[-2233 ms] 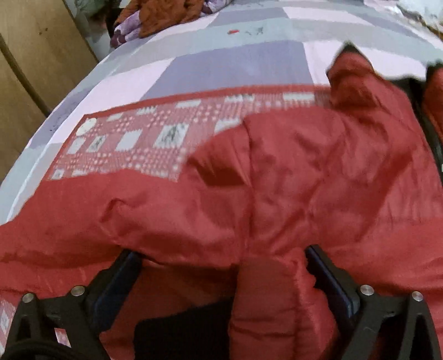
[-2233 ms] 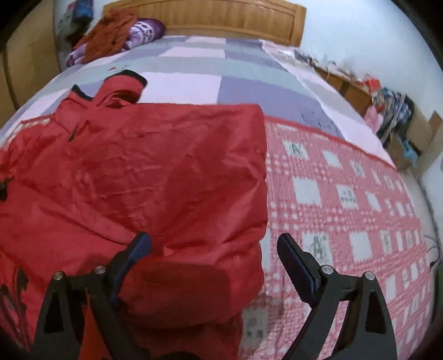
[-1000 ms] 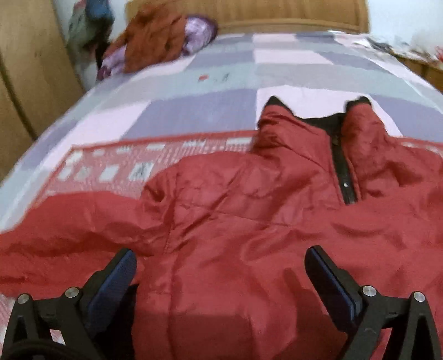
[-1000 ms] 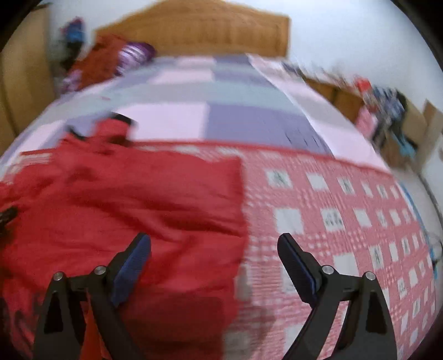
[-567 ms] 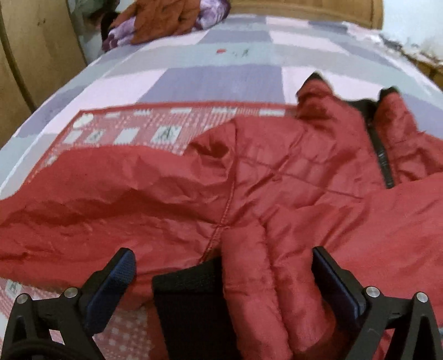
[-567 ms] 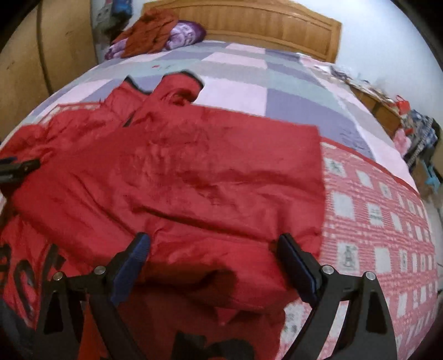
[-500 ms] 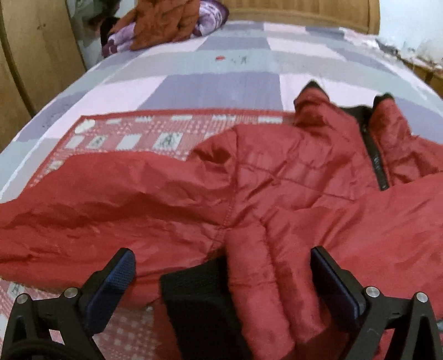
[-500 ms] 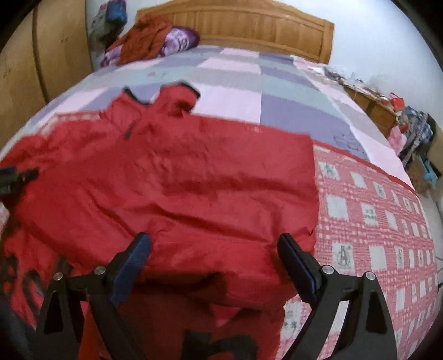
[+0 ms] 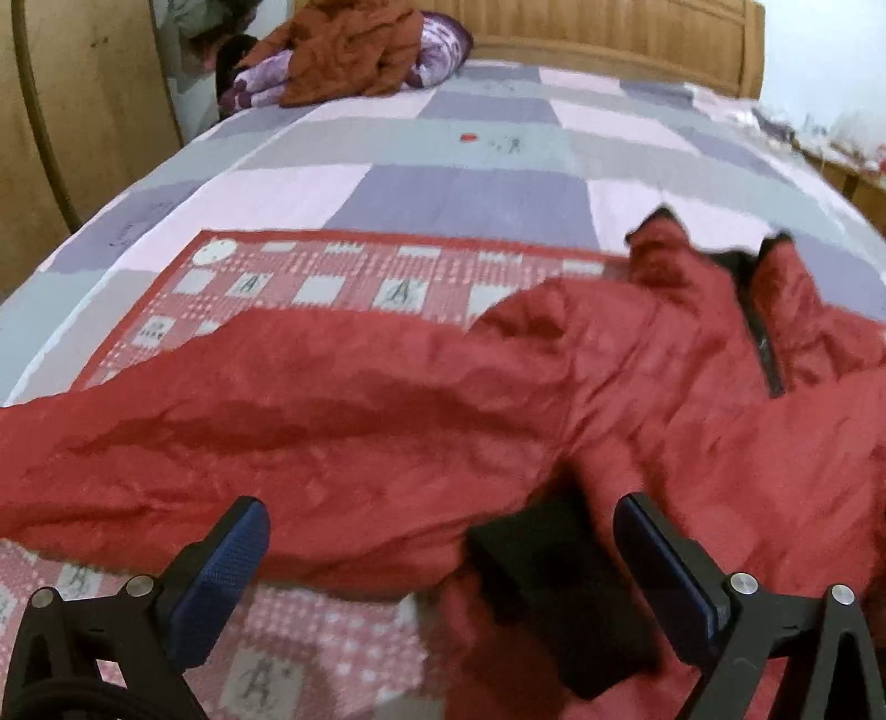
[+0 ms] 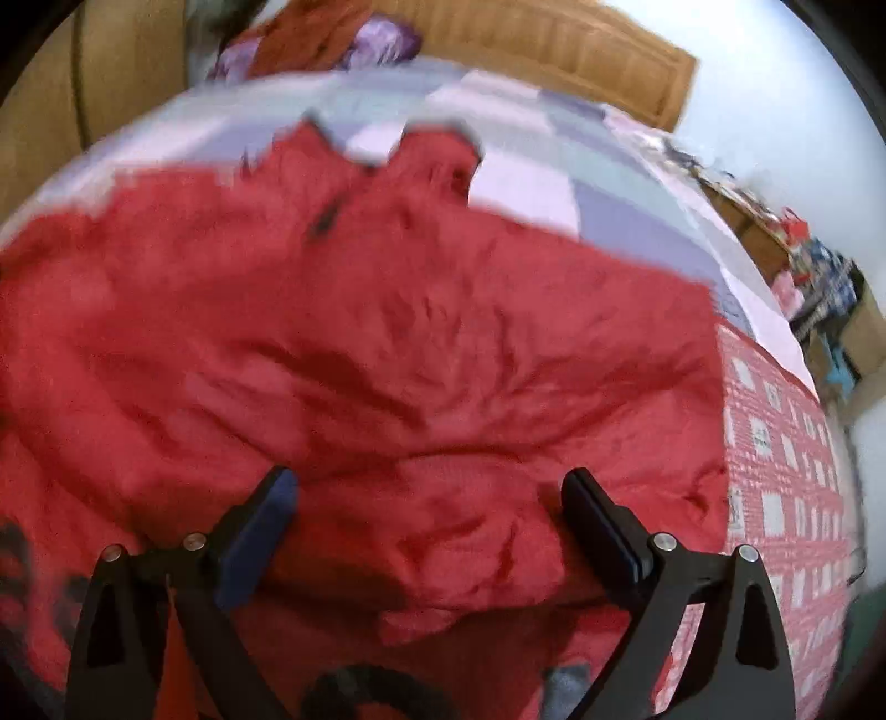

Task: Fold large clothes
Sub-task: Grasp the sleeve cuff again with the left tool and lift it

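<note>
A large red padded jacket point(image 9: 498, 399) lies spread on the bed, collar point(image 9: 720, 255) and black zip toward the headboard. Its left sleeve point(image 9: 221, 421) stretches out to the left, and a black cuff point(image 9: 554, 598) shows near the bottom. My left gripper point(image 9: 443, 543) is open, low over the sleeve and the cuff, with fabric between its fingers. In the right wrist view the jacket point(image 10: 387, 332) fills the frame. My right gripper point(image 10: 429, 515) is open, with a fold of the right side between its fingers.
The bed has a checked purple, grey and pink cover point(image 9: 470, 183) and a red patterned blanket point(image 9: 310, 288) under the jacket. A pile of brown and purple clothes point(image 9: 343, 50) lies by the wooden headboard point(image 9: 609, 39). A wooden wardrobe point(image 9: 72, 111) stands left; clutter point(image 10: 819, 277) lies right.
Both grippers have moved lower and closer over the jacket. The left view has shifted left along the sleeve. The right gripper has advanced over the jacket's right side. Both stay open.
</note>
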`<act>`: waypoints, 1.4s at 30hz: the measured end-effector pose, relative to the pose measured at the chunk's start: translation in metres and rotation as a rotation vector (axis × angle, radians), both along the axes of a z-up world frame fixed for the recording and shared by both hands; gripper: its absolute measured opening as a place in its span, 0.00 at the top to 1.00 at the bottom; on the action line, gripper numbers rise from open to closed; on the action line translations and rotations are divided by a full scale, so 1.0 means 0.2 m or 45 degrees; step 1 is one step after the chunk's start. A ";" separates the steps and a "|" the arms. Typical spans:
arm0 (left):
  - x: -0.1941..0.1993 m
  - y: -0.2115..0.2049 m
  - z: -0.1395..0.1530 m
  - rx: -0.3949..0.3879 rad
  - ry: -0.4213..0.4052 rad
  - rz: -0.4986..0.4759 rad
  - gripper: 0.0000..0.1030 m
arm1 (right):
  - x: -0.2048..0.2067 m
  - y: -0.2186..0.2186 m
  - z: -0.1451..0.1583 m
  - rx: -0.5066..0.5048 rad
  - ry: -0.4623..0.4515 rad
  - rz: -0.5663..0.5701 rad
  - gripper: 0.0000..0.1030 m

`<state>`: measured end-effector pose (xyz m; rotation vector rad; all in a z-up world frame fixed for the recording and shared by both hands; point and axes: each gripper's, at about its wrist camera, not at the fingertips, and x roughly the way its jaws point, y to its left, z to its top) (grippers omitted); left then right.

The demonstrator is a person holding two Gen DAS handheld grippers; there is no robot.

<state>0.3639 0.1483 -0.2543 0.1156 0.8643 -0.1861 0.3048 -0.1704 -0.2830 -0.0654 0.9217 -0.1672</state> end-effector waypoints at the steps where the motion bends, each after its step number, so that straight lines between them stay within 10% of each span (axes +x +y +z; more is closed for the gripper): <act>1: -0.01 0.01 -0.01 0.004 0.010 -0.001 0.00 | 0.00 0.04 0.04 -0.008 -0.042 0.018 0.05; 7: -0.01 0.24 -0.02 -0.016 0.054 0.123 0.00 | 0.16 0.08 -0.21 -0.065 0.224 -0.038 0.03; 24: 0.26 1.64 -0.08 -0.197 0.135 0.860 0.00 | 0.06 0.07 -0.28 -0.013 0.039 -0.019 0.00; 35: 0.41 1.89 -0.32 -0.295 0.289 0.996 0.01 | 0.05 0.05 -0.27 -0.009 0.026 -0.019 0.00; 38: 0.47 1.88 -0.40 -0.347 0.327 0.954 0.26 | 0.05 0.05 -0.27 -0.008 0.026 -0.018 0.00; 42: 0.56 1.72 -0.40 -0.236 0.299 0.796 0.86 | 0.05 0.05 -0.27 -0.009 0.022 -0.018 0.00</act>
